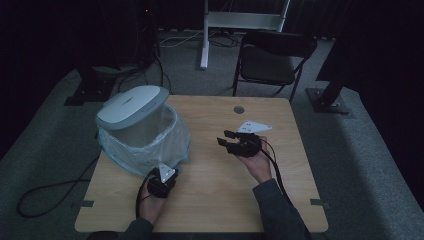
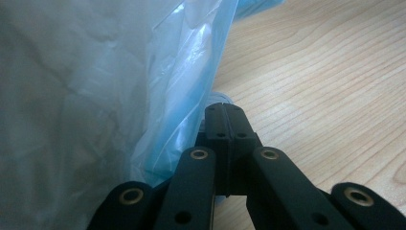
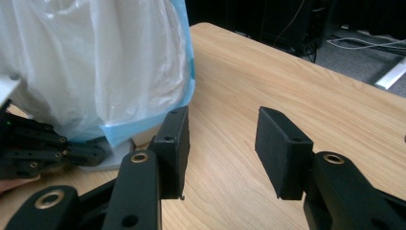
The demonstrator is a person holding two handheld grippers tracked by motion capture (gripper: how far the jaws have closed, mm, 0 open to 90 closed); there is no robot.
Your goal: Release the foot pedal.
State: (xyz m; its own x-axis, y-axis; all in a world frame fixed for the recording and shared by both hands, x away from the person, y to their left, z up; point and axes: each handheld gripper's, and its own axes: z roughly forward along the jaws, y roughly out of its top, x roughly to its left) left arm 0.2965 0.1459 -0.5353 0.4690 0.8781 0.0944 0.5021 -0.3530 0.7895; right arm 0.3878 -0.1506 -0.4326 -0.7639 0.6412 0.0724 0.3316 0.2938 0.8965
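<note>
A bin with a grey-white lid [image 1: 132, 106] stands at the table's left, lined with a pale blue plastic bag [image 1: 150, 145] that hangs over its sides. My left gripper [image 1: 172, 171] is low at the bag's near right edge. Its jaws are pressed together [image 2: 224, 112], with the bag film [image 2: 119, 96] right against their left side; whether any film is pinched I cannot tell. My right gripper [image 1: 226, 138] is held above the table's middle, pointing left toward the bin. It is open and holds nothing [image 3: 222, 139], with the bag [image 3: 95, 62] ahead on the left.
The wooden table [image 1: 225, 200] has a round grommet [image 1: 239, 109] near its far edge. Behind it stand a black folding chair [image 1: 272, 60] and a white desk leg [image 1: 205, 40]. Cables lie on the grey floor at the left [image 1: 45, 192].
</note>
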